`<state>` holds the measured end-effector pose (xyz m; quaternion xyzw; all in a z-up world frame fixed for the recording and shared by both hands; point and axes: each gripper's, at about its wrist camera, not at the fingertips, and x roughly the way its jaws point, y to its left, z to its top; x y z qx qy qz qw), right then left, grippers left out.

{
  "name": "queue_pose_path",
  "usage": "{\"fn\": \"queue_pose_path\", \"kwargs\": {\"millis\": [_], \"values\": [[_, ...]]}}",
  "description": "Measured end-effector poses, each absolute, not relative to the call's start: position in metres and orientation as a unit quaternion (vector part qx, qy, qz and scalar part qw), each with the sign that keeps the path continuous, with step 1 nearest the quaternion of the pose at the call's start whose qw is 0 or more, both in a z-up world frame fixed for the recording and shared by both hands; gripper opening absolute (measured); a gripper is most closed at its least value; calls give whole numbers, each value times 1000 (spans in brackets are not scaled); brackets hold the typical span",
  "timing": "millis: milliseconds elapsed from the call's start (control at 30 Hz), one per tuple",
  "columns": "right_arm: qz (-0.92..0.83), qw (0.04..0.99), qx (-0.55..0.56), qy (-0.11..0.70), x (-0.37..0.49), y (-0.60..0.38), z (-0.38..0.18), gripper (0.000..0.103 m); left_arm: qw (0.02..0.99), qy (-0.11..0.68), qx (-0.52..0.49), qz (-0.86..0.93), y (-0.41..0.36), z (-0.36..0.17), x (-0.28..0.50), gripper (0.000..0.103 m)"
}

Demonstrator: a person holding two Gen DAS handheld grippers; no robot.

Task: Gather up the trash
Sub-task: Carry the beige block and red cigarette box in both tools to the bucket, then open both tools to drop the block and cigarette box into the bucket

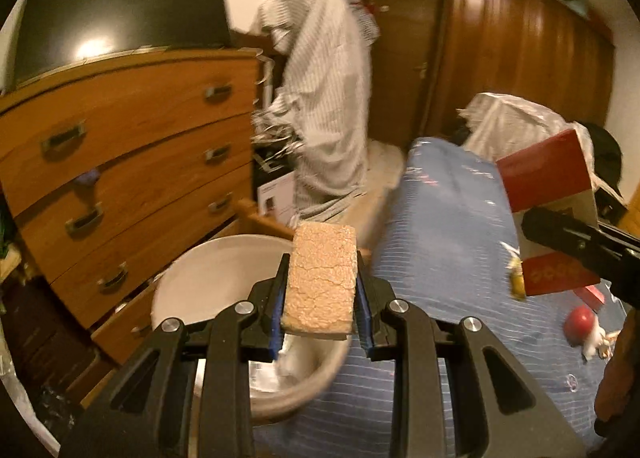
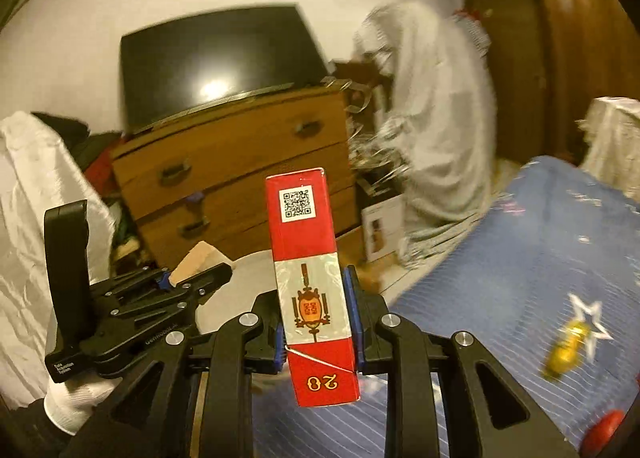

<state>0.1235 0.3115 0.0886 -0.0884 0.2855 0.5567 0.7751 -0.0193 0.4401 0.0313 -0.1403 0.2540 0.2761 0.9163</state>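
My left gripper [image 1: 322,290] is shut on a tan, cracked block like a dry sponge [image 1: 322,278], held upright over a white round bin [image 1: 208,286] beside the bed. In the right wrist view that left gripper [image 2: 180,278] shows at lower left with the tan sponge [image 2: 196,260] in its jaws. The right gripper [image 2: 314,310] is shut on a red and silver cigarette box [image 2: 310,258], standing on end. From the left wrist view the same red box [image 1: 548,185] appears at the right edge in the right gripper [image 1: 560,236].
A wooden chest of drawers [image 1: 132,161] with a dark screen [image 1: 120,13] on top stands left. A striped white cloth [image 1: 324,97] hangs behind the bin. On the blue bed cover [image 1: 448,258] lie a yellow wrapper [image 2: 568,350] and a red ball [image 1: 580,322]. A wardrobe [image 1: 520,53] stands at the back right.
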Motion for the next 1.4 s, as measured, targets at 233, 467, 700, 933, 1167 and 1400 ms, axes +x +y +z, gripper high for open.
{"fn": "queue_pose_path", "kwargs": {"millis": [233, 467, 700, 933, 1167, 1400], "values": [[572, 720, -150, 363, 129, 439, 60, 25, 899, 284, -165, 288, 500, 15, -21, 27], [558, 688, -199, 420, 139, 503, 7, 25, 883, 322, -184, 289, 538, -17, -14, 27], [552, 681, -213, 433, 149, 522, -20, 25, 876, 336, -193, 288, 557, -38, -10, 27], [552, 679, -212, 435, 156, 522, -27, 25, 875, 340, -199, 283, 563, -46, -6, 28], [556, 681, -194, 435, 165, 517, -28, 54, 869, 332, -197, 310, 570, -46, -11, 74], [556, 690, -172, 430, 175, 499, -21, 54, 869, 329, -199, 312, 571, -44, -16, 74]]}}
